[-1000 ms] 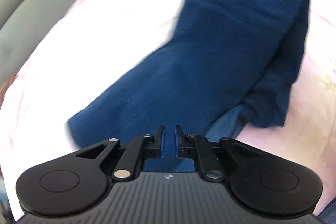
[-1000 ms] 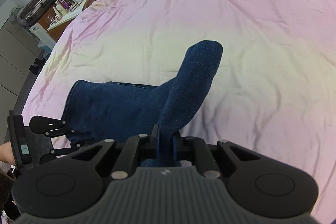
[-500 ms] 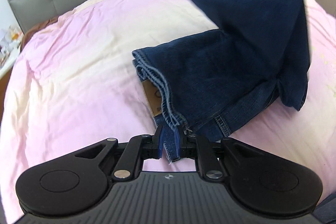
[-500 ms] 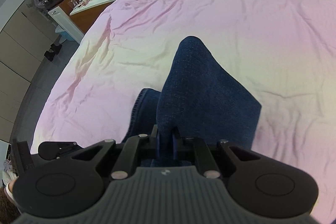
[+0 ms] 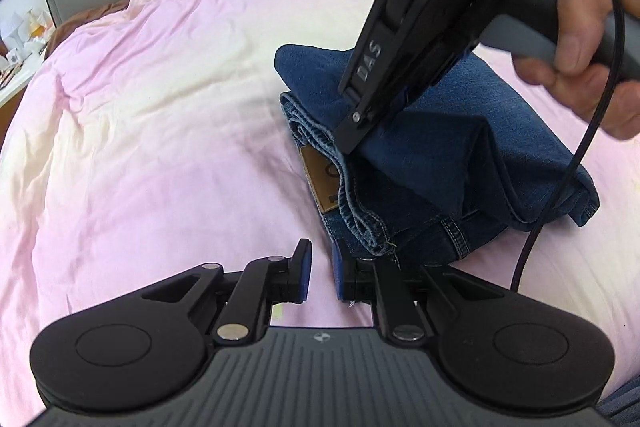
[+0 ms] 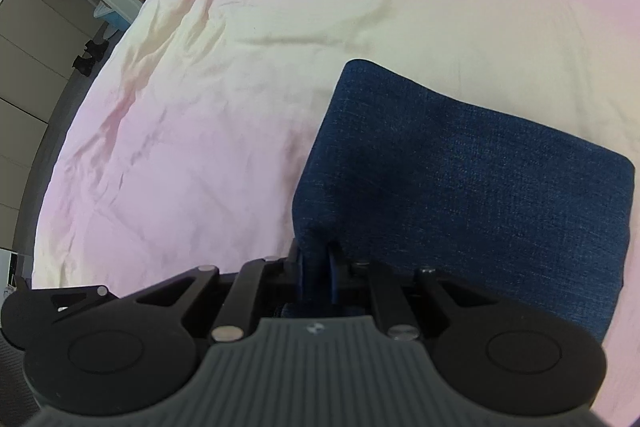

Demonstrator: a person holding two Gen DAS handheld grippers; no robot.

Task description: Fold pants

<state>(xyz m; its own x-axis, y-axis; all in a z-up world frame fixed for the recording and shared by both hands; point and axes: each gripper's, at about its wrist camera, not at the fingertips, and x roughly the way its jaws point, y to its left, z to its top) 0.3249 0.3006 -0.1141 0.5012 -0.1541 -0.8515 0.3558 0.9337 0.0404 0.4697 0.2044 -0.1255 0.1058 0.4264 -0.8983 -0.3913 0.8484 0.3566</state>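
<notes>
Bed, pink sheet, carries everything; headboard at the far edge, nightstand clutter off the far-left corner. Jeans lie folded toward the right side of the bed, waistband and tan patch facing the left edge, a top layer draped over them, prob the last fold being laid down. R gripper has its jaws clamped on that top layer's near corner, held low over the stack so the cloth lands square rather than slumping. L gripper sits at the near waistband corner, jaws apart w/ nothing between them; 1 pad touches or nearly touches the denim, hard to say which. Looks like it let go there.
</notes>
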